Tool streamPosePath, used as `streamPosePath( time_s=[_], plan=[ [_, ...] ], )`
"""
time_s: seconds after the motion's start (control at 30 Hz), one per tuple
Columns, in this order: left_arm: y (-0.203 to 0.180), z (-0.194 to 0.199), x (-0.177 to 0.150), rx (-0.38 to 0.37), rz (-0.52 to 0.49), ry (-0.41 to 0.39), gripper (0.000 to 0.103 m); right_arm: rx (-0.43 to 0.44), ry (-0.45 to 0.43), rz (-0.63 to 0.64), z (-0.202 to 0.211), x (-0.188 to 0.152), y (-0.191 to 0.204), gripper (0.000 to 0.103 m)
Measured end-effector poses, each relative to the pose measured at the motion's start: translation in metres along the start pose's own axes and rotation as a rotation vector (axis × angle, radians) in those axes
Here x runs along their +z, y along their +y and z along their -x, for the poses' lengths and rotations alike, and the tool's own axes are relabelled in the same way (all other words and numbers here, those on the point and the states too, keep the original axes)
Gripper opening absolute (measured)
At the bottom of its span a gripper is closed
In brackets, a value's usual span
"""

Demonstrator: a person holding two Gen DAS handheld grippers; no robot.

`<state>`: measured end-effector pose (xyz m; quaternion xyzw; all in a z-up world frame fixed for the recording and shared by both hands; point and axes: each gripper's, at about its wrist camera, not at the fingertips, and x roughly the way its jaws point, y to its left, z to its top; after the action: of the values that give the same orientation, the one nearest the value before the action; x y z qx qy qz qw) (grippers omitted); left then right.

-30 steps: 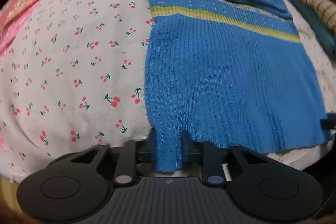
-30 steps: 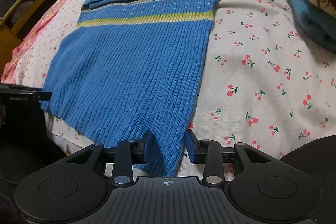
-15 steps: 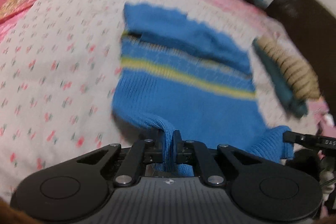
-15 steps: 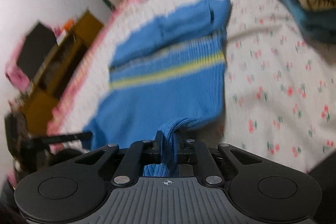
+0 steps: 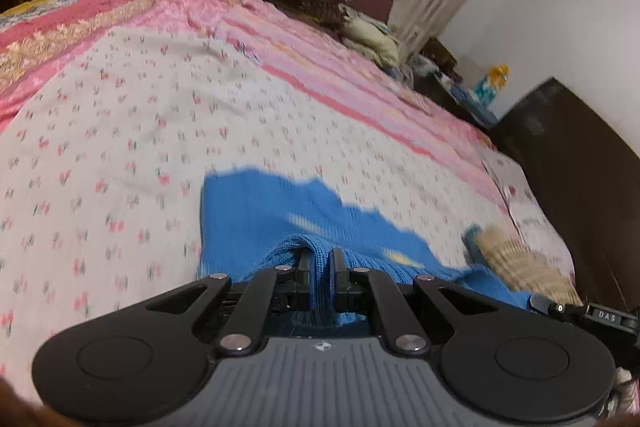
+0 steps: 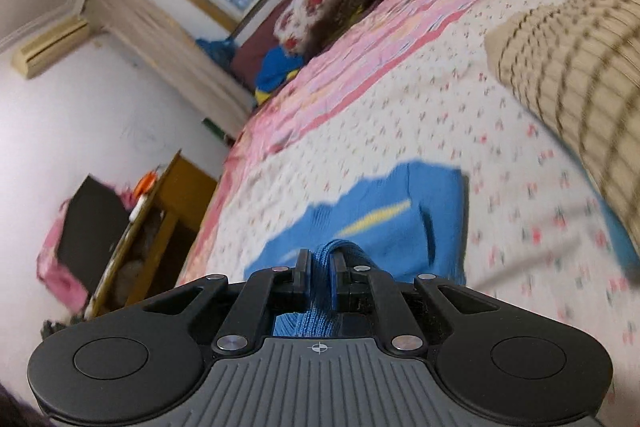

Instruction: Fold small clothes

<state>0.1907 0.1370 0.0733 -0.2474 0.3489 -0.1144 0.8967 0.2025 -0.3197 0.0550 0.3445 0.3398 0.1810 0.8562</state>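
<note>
Both claws clamped on the near hem of the blue sweater (image 5: 256,223) — left gripper (image 5: 319,277) and right gripper (image 6: 320,277) each pinch a bunched corner. Far half lies on the cherry-print bedspread (image 5: 120,147). Carry both corners level toward the far edge, land them square — keep clear of the folded beige knit (image 6: 568,67) at right.

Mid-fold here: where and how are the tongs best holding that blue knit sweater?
By its near hem corners, from the near bed edge. The left tongs and right tongs each pinch a bunched corner of the blue sweater, so the hem carries over evenly.
</note>
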Motion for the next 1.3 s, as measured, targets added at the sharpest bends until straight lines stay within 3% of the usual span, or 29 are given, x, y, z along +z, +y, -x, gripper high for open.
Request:
streamPosePath(
  time_s=[0.13,0.33,0.47,0.53,0.6,0.67,0.77,0.87,1.0,1.07,1.2,1.3],
  plan=[
    [0.005,-0.030,0.019,0.048,-0.009,-0.026,0.013,-0.054,-0.023,-0.007,-0.033,0.022,-0.007,0.009],
    [0.018,-0.077,0.020,0.137,-0.021,-0.016,0.013,-0.159,-0.017,-0.026,-0.080,0.032,-0.028,0.010],
    [0.016,-0.091,0.016,0.181,-0.058,-0.024,0.013,-0.165,-0.015,-0.070,-0.087,0.030,-0.041,0.018],
    [0.013,-0.089,0.017,0.184,-0.074,-0.048,0.016,-0.166,-0.030,-0.063,-0.083,0.029,-0.042,0.023],
    [0.010,-0.085,0.018,0.187,-0.085,-0.078,0.020,-0.171,-0.060,-0.030,-0.077,0.030,-0.039,0.036],
    [0.007,-0.082,0.020,0.189,-0.091,-0.104,0.025,-0.171,-0.089,-0.002,-0.072,0.031,-0.035,0.039],
    [0.005,-0.074,0.021,0.207,-0.092,-0.141,0.030,-0.180,-0.079,0.066,-0.072,0.026,-0.028,0.039],
    [0.003,-0.068,0.015,0.219,-0.109,-0.155,0.033,-0.242,-0.052,0.209,-0.081,0.013,-0.014,0.039],
    [-0.010,-0.074,-0.007,0.235,-0.217,-0.107,0.033,-0.296,-0.006,0.329,-0.100,-0.004,-0.004,0.038],
    [-0.015,-0.082,-0.020,0.272,-0.279,-0.074,0.033,-0.382,0.021,0.383,-0.112,-0.010,-0.004,0.034],
    [-0.007,-0.095,-0.034,0.329,-0.279,-0.013,0.033,-0.473,0.041,0.396,-0.117,-0.015,-0.015,0.031],
    [0.000,-0.091,-0.037,0.324,-0.244,-0.022,0.033,-0.489,0.050,0.379,-0.113,-0.012,-0.018,0.031]
  ],
)
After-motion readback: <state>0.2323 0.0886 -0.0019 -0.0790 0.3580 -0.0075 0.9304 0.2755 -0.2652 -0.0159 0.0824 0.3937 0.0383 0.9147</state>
